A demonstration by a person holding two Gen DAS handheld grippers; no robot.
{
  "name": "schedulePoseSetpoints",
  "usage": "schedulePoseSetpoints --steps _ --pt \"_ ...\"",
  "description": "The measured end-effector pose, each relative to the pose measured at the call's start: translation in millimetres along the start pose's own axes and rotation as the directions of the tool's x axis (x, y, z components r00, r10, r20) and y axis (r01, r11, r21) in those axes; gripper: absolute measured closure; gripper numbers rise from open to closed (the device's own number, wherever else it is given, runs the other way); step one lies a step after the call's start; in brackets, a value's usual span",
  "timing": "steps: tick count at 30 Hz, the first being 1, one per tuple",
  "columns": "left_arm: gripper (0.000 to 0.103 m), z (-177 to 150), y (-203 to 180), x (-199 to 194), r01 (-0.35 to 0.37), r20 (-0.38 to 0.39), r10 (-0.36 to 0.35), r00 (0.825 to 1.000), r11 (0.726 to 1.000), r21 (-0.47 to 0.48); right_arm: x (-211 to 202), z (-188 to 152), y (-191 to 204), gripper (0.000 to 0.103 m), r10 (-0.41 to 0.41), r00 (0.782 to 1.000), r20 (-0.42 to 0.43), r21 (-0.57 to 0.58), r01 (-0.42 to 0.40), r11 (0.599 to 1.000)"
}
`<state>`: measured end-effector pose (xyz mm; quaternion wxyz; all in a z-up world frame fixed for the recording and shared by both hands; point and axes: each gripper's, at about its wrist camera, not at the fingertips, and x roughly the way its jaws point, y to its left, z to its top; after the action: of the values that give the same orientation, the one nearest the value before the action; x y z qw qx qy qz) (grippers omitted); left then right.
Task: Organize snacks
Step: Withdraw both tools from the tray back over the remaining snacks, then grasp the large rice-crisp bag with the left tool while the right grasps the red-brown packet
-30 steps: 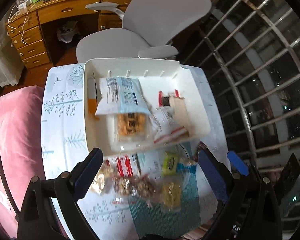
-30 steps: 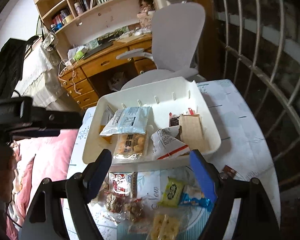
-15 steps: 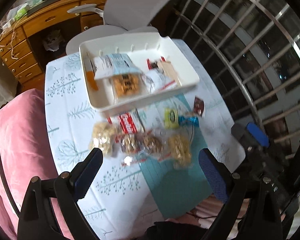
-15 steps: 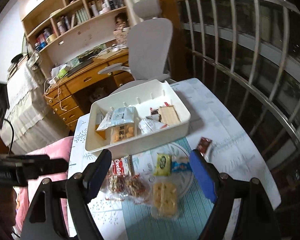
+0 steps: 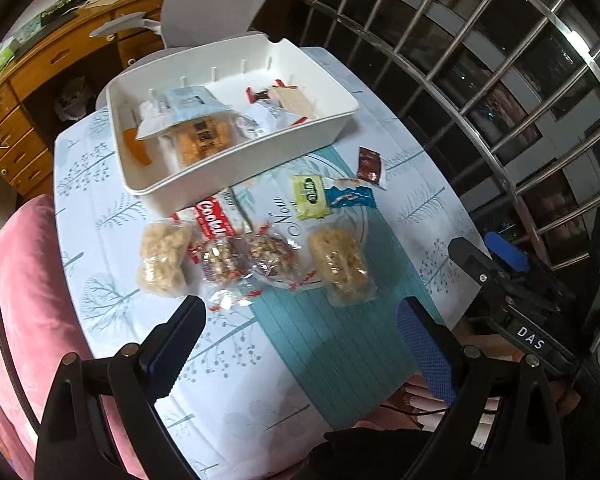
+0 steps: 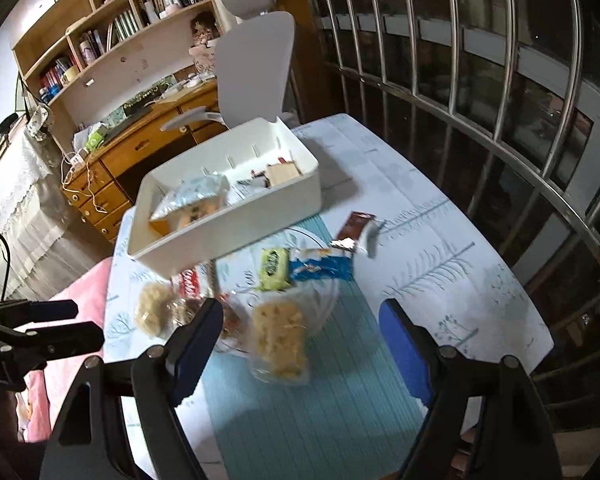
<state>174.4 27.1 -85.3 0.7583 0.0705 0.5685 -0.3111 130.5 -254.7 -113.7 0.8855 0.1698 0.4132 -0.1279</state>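
Note:
A white bin (image 5: 236, 156) at the table's far side holds several snack packets; it also shows in the right wrist view (image 6: 236, 220). Loose snacks lie in front of it: two pale rice cakes (image 5: 164, 258) (image 5: 340, 264), two nut bars (image 5: 244, 258), a red cookie pack (image 5: 214, 220), a green packet (image 5: 310, 196), a blue packet (image 5: 350, 198) and a brown packet (image 5: 370, 164). My left gripper (image 5: 300, 344) is open and empty above the near table edge. My right gripper (image 6: 300, 344) is open and empty, above the teal mat (image 6: 320, 392).
The table has a tree-print cloth (image 5: 108, 300). A pink cushion (image 5: 16, 280) lies to the left. A grey office chair (image 6: 256, 68) and a wooden desk (image 6: 148, 148) stand behind the table. A metal window grille (image 6: 480, 80) runs along the right.
Both grippers have pulled back and up from the bin toward the near table edge. More of the table and the loose snacks show now. Both stay open and empty.

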Motion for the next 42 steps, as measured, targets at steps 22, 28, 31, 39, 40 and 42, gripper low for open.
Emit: schedulePoseSetpoints --steps 22,28,31,39,40,42 --pt "0.007 14 -36 107 -0.109 -0.185 0.049 0.982 0.937 -0.331 64 43 -60 0.023 0.119 0.979 -0.168 -0.357 -0.173 0.918" --pt "0.007 13 -44 141 -0.176 -0.227 0.087 0.97 0.895 -0.41 82 51 -64 0.023 0.143 0.97 -0.198 -0.496 -0.224 0.839" --pt "0.007 11 -46 154 -0.211 -0.247 0.11 0.963 0.876 -0.433 90 55 -67 0.023 0.152 0.97 -0.188 -0.533 -0.231 0.814" --pt "0.007 11 -45 181 -0.291 -0.305 0.152 0.94 0.824 -0.486 129 62 -72 0.023 0.159 0.97 -0.184 -0.605 -0.239 0.76" --pt "0.007 12 -46 184 -0.297 -0.308 0.156 0.938 0.821 -0.487 136 62 -71 0.023 0.159 0.97 -0.182 -0.617 -0.238 0.75" --pt "0.007 16 -49 194 -0.309 -0.311 0.168 0.936 0.816 -0.489 144 62 -71 0.024 0.16 0.97 -0.181 -0.631 -0.24 0.738"
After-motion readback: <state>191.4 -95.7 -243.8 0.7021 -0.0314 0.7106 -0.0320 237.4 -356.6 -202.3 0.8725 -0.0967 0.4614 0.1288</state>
